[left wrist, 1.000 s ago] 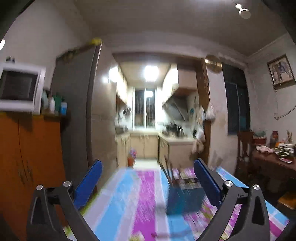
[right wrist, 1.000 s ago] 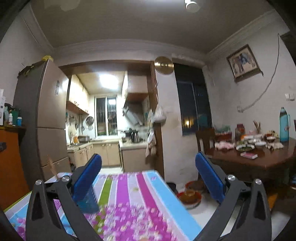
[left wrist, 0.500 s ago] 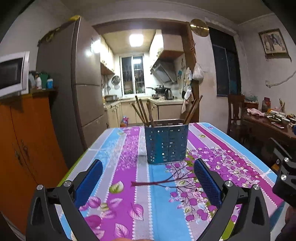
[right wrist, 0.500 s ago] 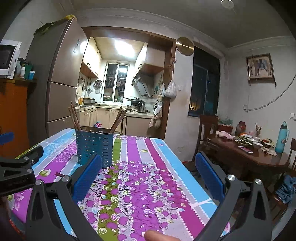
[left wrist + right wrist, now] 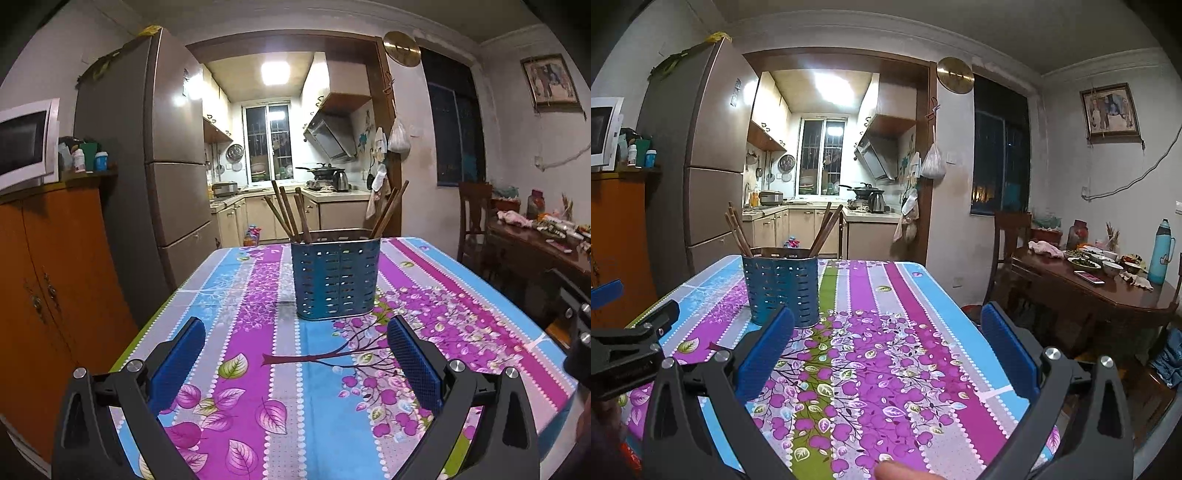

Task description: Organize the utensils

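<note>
While both hand-held grippers, left (image 5: pixel 295 354) and right (image 5: pixel 886 350), hover wide open and empty, chopsticks (image 5: pixel 291 216) in the holder (image 5: pixel 335 277) likely need grasping next.

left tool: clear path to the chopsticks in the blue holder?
Probably yes. The left tool is open and faces the blue holder straight on over bare tablecloth. The chopsticks stick up above its rim, unobstructed.

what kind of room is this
Most likely a home dining area opening onto a small kitchen: a tall fridge, a range hood over the stove, and a chopstick holder on the cloth-covered table.
</note>
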A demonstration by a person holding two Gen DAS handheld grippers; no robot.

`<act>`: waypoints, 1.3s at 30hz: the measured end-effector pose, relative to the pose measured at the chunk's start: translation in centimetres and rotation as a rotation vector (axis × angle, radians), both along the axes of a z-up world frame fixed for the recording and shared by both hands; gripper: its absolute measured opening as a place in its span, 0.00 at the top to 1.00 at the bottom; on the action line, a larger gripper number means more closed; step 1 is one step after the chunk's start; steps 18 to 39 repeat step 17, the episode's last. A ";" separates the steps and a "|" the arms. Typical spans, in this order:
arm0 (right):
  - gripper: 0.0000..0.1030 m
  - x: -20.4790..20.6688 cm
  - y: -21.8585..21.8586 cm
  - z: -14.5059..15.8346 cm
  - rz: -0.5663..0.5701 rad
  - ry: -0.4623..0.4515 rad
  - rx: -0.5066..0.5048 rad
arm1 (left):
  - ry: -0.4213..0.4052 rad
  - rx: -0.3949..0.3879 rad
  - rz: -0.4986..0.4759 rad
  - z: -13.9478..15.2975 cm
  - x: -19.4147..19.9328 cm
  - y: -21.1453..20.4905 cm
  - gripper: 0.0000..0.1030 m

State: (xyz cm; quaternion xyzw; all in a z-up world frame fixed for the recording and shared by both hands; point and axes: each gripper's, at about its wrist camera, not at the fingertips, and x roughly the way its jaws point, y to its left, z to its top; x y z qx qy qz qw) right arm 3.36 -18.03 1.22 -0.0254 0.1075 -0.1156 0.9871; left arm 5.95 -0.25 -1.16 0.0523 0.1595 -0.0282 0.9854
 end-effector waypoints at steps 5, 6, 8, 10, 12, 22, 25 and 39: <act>0.05 -0.2 -0.3 0.1 -0.008 -0.009 0.002 | 0.010 0.002 0.009 -0.4 0.1 -0.2 0.05; 0.05 -0.3 -0.4 0.2 -0.009 -0.011 0.005 | 0.010 0.003 0.009 -0.4 0.2 -0.2 0.05; 0.05 -0.4 -0.6 0.3 -0.012 -0.015 0.011 | 0.011 0.005 0.006 -0.3 0.2 -0.2 0.05; 0.05 -0.5 -0.8 0.2 -0.014 -0.018 0.013 | 0.018 0.013 0.013 -0.4 0.2 -0.4 0.05; 0.05 -0.5 -0.9 0.3 -0.017 -0.016 0.015 | 0.017 0.024 0.015 -0.4 0.1 -0.6 0.05; 0.05 -0.4 -1.1 0.3 -0.015 -0.012 0.018 | 0.030 0.018 0.002 -0.6 0.2 -0.7 0.05; 0.05 -0.4 -1.1 0.3 -0.015 -0.012 0.018 | 0.030 0.018 0.002 -0.6 0.2 -0.7 0.05; 0.05 -0.4 -1.1 0.3 -0.015 -0.012 0.018 | 0.030 0.018 0.002 -0.6 0.2 -0.7 0.05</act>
